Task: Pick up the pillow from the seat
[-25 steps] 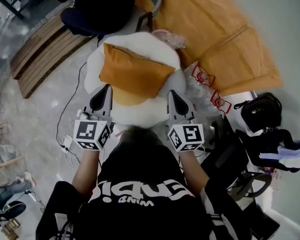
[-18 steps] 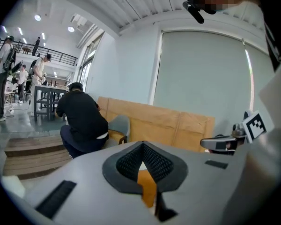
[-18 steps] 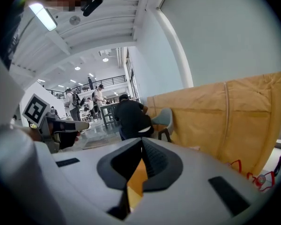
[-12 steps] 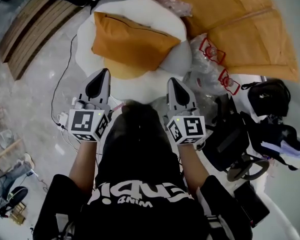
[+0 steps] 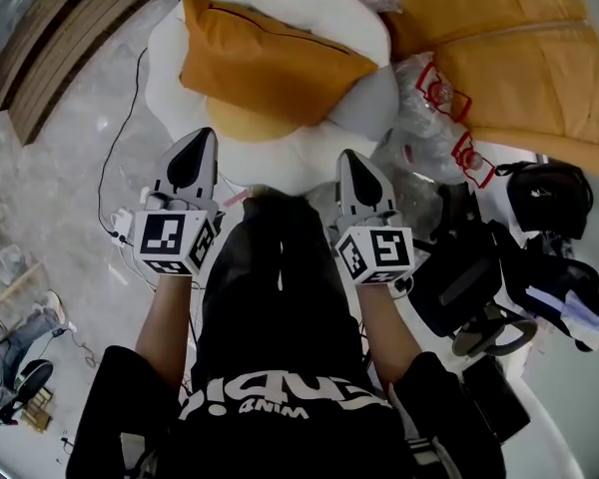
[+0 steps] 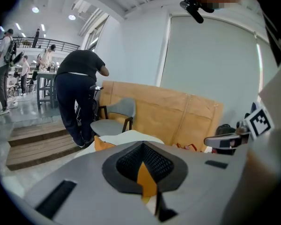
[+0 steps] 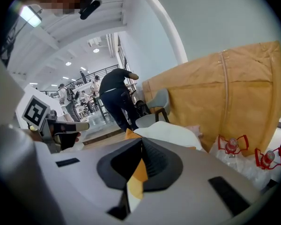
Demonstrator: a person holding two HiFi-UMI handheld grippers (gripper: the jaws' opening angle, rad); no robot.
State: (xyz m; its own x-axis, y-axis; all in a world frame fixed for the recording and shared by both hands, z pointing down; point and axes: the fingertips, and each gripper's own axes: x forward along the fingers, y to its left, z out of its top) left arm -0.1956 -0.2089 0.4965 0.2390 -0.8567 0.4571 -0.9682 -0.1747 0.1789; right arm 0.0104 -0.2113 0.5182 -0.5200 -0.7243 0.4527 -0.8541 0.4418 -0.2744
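Observation:
An orange pillow (image 5: 265,63) lies tilted on a white fluffy seat (image 5: 280,163) at the top of the head view. My left gripper (image 5: 201,138) is shut and holds nothing; its tip is at the seat's near left edge, short of the pillow. My right gripper (image 5: 347,158) is shut and holds nothing too; its tip is by the seat's near right edge. Both point towards the seat, side by side. In each gripper view a sliver of orange shows beyond the closed jaws. A pillow corner (image 6: 101,143) peeks over the left gripper's body.
Brown cardboard sheets (image 5: 509,58) lie right of the seat. Beside them is a clear bag of bottles with red handles (image 5: 441,98). Black bags (image 5: 549,198) lie at the right, wooden steps (image 5: 40,53) at the upper left, and cables (image 5: 120,168) on the floor. Behind the seat are a grey chair (image 6: 114,118) and a person (image 6: 77,93) bending.
The seat and pillow have slid up the head view and look larger. Both grippers stay shut and side by side, now nearer the seat's front edge than the pillow.

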